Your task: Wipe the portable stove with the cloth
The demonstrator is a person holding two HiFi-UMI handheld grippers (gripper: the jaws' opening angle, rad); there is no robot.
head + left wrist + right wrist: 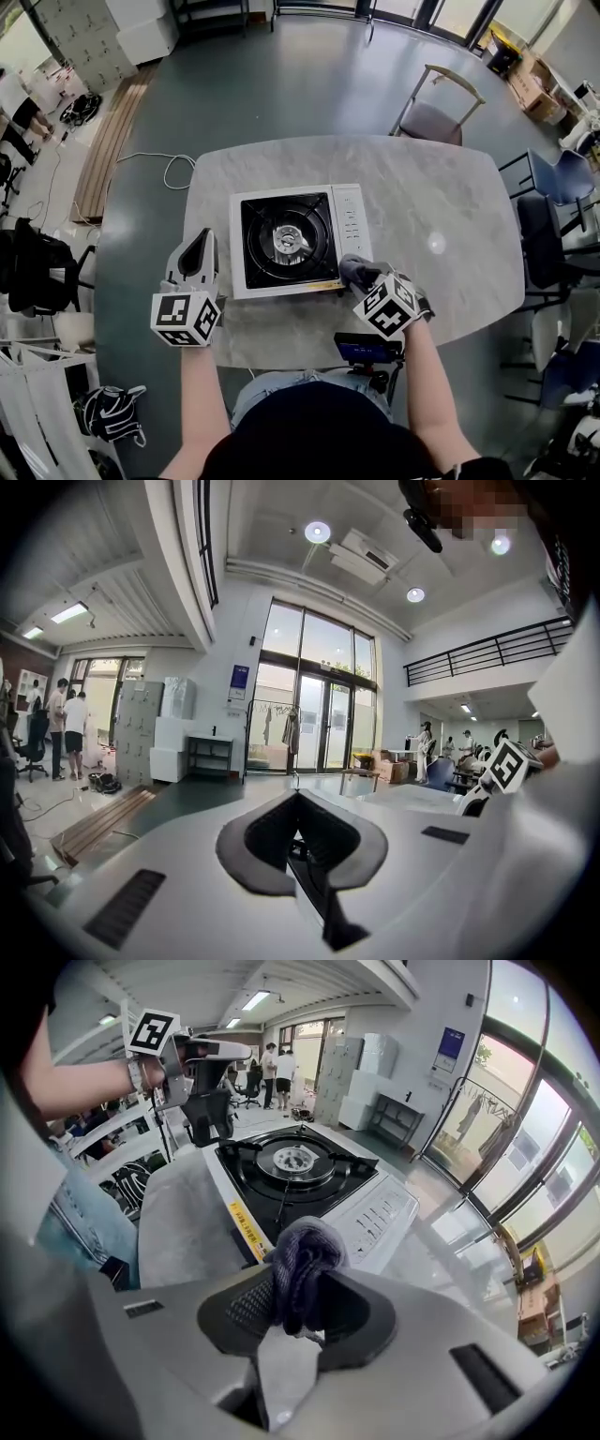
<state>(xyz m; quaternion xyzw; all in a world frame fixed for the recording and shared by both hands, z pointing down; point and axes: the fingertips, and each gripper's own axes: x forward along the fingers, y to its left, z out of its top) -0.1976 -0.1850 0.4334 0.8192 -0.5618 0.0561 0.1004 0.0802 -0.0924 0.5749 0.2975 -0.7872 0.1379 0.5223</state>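
Cloth (pixel 302 1258) tight in right gripper (pixel 298 1296) jaws at stove (pixel 377 1209) corner, partly hidden overhead; left gripper (pixel 298 801) jaws together.

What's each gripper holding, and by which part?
The right gripper clamps the cloth by a bunched fold, whose wad pokes out past the jaws. The left gripper is shut on nothing.
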